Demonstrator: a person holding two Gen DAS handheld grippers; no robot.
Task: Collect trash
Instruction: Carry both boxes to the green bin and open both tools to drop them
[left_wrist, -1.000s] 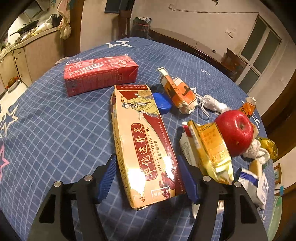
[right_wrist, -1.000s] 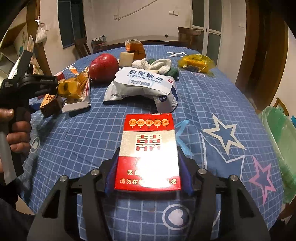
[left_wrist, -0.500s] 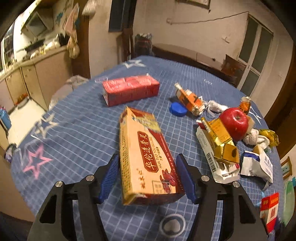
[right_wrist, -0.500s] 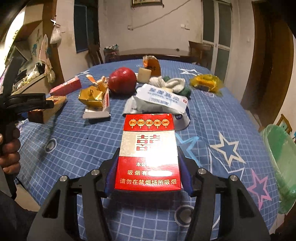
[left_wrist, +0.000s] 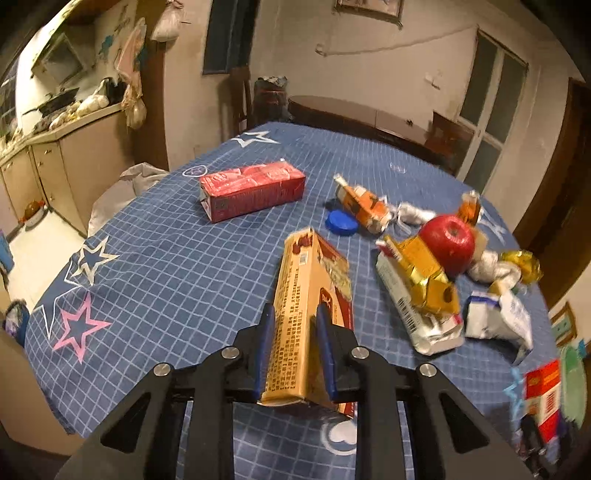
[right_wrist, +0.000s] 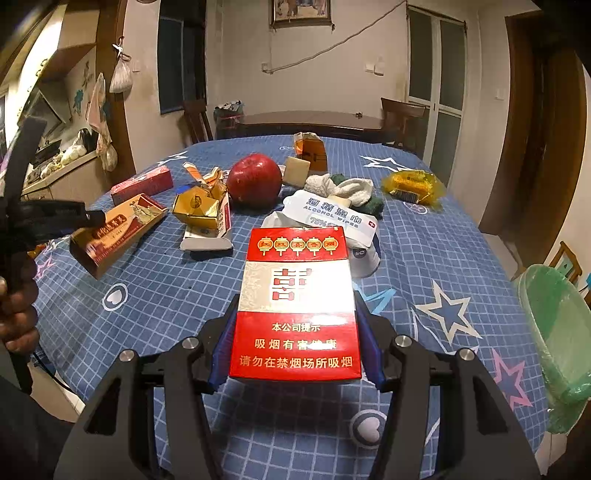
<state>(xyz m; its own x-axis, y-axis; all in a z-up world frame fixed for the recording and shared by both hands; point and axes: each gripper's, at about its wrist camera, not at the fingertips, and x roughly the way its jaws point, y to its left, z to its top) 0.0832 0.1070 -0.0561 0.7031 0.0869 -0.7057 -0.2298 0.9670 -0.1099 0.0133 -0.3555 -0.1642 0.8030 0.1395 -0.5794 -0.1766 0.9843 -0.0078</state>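
Tan box (left_wrist: 300, 317) sat edge-up between my left fingers (left_wrist: 294, 354), which had just closed on it, long axis running away from me, clear of worktop (left_wrist: 155, 266). Right fingers (right_wrist: 295, 341) gripped red pack (right_wrist: 295, 299); green bin (right_wrist: 554, 325) lay nearer my right.

Red pack (left_wrist: 546, 395), right of the left gripper (left_wrist: 293, 354): blurred, print unreadable. Green bin (right_wrist: 554, 332), right of the right gripper (right_wrist: 295, 350): cut by the frame edge.
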